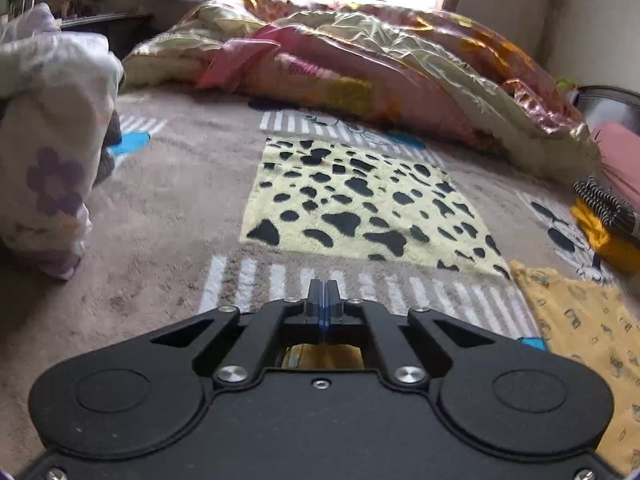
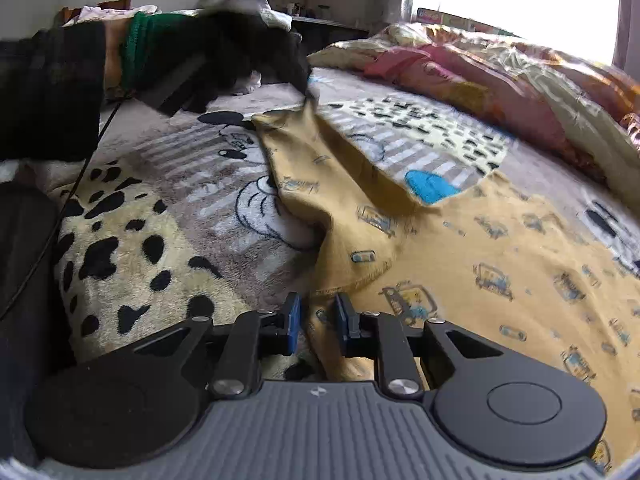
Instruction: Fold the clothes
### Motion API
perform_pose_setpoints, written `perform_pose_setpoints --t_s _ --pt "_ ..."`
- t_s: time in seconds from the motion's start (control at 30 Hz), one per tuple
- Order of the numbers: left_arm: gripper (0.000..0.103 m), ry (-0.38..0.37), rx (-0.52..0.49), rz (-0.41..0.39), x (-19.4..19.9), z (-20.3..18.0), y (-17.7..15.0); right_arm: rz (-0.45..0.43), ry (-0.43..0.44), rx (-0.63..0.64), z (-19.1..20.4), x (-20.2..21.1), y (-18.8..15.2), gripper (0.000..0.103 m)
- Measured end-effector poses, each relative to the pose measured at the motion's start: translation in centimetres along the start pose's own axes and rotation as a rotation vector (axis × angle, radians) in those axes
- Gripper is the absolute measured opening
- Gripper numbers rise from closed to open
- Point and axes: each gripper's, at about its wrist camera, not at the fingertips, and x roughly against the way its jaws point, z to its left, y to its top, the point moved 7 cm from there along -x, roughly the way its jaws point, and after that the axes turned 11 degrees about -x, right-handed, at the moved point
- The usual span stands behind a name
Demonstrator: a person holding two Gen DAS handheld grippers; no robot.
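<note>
A yellow garment with small blue prints (image 2: 460,248) lies spread on the patterned blanket (image 2: 132,240). One long part of it is lifted and stretched toward the upper left, where my left gripper (image 2: 308,92), blurred, holds its end. In the left wrist view the left gripper (image 1: 325,286) has its jaws together, with yellow cloth (image 1: 320,356) showing under them and more of the garment (image 1: 588,320) at the right. My right gripper (image 2: 317,312) is open, its blue pads (image 2: 294,316) either side of the garment's near edge.
A shiny pink and gold quilt (image 1: 380,60) is bunched along the far side of the bed. A white floral bundle (image 1: 52,140) sits at the left. Folded clothes and a striped item (image 1: 608,216) are stacked at the right.
</note>
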Motion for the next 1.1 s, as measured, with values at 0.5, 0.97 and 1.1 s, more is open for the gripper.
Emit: perform_pose_setpoints --t_s 0.5,0.97,1.1 --pt "0.007 -0.008 0.263 -0.013 7.4 -1.1 -4.5 -0.066 0.025 -0.045 -0.6 2.0 1.1 0.021" --pt "0.029 -0.324 0.51 0.057 9.6 -10.4 -11.7 -0.098 -0.042 0.001 -0.3 2.2 -1.2 0.016" --pt "0.001 -0.332 0.524 0.006 9.5 -10.6 -12.0 -0.094 -0.114 0.165 1.4 1.1 -1.7 0.015"
